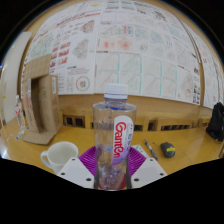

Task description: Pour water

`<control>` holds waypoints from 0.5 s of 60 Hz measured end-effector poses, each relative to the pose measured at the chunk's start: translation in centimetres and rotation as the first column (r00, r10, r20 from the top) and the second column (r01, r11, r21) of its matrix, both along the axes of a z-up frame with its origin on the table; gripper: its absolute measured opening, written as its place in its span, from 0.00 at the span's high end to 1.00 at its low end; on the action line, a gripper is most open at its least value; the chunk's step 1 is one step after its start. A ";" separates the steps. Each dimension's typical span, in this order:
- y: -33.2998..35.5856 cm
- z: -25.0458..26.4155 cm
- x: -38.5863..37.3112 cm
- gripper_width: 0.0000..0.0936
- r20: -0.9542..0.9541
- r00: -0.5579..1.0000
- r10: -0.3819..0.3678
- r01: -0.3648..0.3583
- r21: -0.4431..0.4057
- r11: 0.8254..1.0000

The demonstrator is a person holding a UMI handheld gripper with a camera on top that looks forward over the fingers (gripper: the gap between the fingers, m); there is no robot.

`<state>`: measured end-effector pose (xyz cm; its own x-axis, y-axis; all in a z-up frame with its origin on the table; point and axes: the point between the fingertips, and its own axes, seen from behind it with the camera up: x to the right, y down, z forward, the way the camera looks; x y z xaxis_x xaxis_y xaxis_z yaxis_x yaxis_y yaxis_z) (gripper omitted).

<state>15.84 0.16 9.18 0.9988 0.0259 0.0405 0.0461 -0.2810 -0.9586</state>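
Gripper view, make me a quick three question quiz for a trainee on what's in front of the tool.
1. True or false: the bottle stands upright between the tool's fingers.
2. What lies beside the bottle, toward the cardboard box: A a white cup, B a plate, C a spoon?
3. What colour is the bottle's cap?

Key: 1 true; 2 A; 3 white.

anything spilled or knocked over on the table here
Nothing stands out. The bottle is upright and capped, held between the fingers. The white cup beside it stands upright, and no water shows on the table.
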 end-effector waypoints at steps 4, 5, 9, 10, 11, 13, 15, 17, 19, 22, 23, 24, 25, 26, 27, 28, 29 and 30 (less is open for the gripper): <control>-0.2 -0.6 0.2 0.61 0.000 1.000 -0.008 0.008 0.017 1.000; -0.2 -0.3 0.3 0.61 -0.001 1.000 -0.014 0.014 0.031 0.999; -0.3 -0.4 0.4 0.55 0.003 1.000 -0.016 0.016 0.031 0.999; -0.3 -0.4 0.4 0.52 0.004 1.000 -0.017 0.016 0.028 0.999; -0.3 -0.4 0.4 0.50 0.004 1.000 -0.018 0.018 0.029 0.999; 0.0 -0.5 0.3 0.47 0.001 1.000 -0.019 0.019 0.022 1.000; -0.1 -0.5 0.4 0.43 -0.002 1.000 -0.027 0.027 0.005 1.000; -0.4 -1.1 0.7 0.35 -0.003 0.999 -0.043 0.043 -0.033 0.999; -0.8 -1.6 0.8 0.25 -0.003 0.998 -0.058 0.057 -0.070 0.996; -1.6 -1.5 0.9 0.08 -0.004 0.998 -0.070 0.069 -0.096 0.993; -2.0 -1.4 0.9 0.11 -0.004 0.997 -0.075 0.074 -0.100 0.992; -2.4 -1.3 1.0 0.12 -0.002 0.997 -0.081 0.080 -0.106 0.991; -2.8 -1.1 1.0 0.11 0.001 0.996 -0.087 0.087 -0.110 0.990; -3.1 -1.1 1.2 0.10 0.004 0.996 -0.089 0.088 -0.111 0.990; -3.7 -0.9 1.1 0.08 0.007 0.995 -0.096 0.096 -0.116 0.989; -4.2 -0.7 1.1 0.08 0.011 0.995 -0.100 0.100 -0.122 0.987; -4.8 -0.5 1.0 0.08 0.014 0.995 -0.102 0.103 -0.127 0.987; -5.4 -0.3 1.0 0.09 0.018 0.994 -0.105 0.106 -0.133 0.985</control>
